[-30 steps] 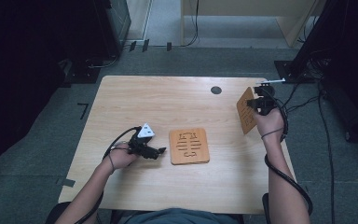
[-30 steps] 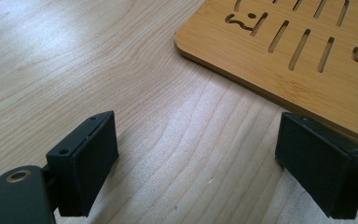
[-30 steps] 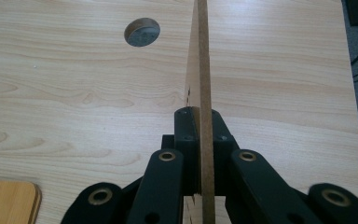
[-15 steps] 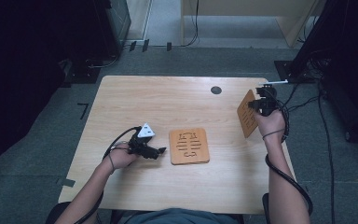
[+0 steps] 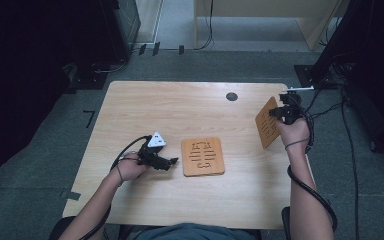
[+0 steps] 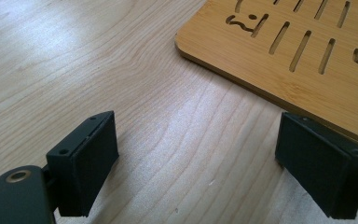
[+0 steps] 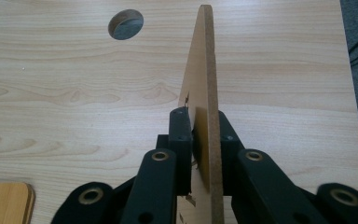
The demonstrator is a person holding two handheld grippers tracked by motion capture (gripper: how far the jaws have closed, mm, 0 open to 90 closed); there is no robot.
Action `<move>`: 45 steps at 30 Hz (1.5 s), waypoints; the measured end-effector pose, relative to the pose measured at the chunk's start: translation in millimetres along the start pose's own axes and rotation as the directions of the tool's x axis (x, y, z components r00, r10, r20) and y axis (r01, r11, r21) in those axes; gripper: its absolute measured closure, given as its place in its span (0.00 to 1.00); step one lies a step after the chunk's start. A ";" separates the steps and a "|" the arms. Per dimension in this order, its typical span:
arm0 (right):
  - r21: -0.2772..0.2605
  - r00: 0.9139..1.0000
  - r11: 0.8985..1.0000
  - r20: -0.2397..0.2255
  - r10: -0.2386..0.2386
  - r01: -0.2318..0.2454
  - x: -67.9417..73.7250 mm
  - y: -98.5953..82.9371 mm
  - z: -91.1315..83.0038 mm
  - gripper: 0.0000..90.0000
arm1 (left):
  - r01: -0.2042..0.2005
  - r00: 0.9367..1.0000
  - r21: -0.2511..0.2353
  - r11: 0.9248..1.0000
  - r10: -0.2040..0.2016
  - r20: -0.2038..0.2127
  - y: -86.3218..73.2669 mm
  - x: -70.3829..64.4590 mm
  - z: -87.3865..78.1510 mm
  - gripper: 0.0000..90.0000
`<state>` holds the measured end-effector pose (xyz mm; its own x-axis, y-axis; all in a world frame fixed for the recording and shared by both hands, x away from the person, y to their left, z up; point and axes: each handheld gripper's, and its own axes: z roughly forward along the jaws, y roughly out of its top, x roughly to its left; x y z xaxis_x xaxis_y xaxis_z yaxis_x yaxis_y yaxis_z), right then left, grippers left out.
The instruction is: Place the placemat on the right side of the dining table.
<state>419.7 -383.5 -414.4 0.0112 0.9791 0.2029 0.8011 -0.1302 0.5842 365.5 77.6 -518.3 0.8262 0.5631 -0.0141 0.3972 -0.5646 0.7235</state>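
Right gripper (image 5: 281,113): clamped on a wooden slotted board (image 5: 267,122), lifted and held on edge above the desk's right side; in the right gripper view the 2 jaws press both faces of the board (image 7: 205,93), whose thin edge points away toward the far side of the desk.
Left gripper (image 5: 172,161): jaws spread wide with nothing between them, resting low over the desk (image 5: 170,110), just left of the flat board.
Flat board (image 5: 203,156): second slotted wooden board, lying flat near the desk's middle; in the left gripper view its corner (image 6: 289,42) sits just ahead of the spread jaws, close by the right-hand jaw.
Desk hole (image 5: 232,96): round opening near the far edge, left of the held board; seen too in the right gripper view (image 7: 126,24).
Hands: left hand (image 5: 130,167) holds its gripper near the front left; right hand (image 5: 294,132) holds the other at the right edge.
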 end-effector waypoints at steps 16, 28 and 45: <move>0.039 0.999 0.999 0.052 -0.007 0.005 -13.7 -3.2 0.7 0.81 | 0.001 1.000 0.000 1.000 -0.001 0.000 0.0 0.2 -0.1 0.13; 0.063 0.999 0.998 0.045 0.029 -0.032 -24.3 -6.5 5.1 0.76 | 0.002 1.000 0.000 1.000 -0.002 0.000 0.0 0.2 -0.1 0.13; 0.095 0.999 0.995 0.034 0.029 -0.032 -31.0 -11.1 13.8 0.66 | 0.000 1.000 0.000 1.000 0.000 0.000 0.0 0.0 0.0 0.13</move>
<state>418.7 -410.3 -438.1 0.0545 0.9797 0.1928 0.8537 -0.1459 0.4999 365.5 77.6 -518.3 0.8262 0.5632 -0.0142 0.3973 -0.5646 0.7235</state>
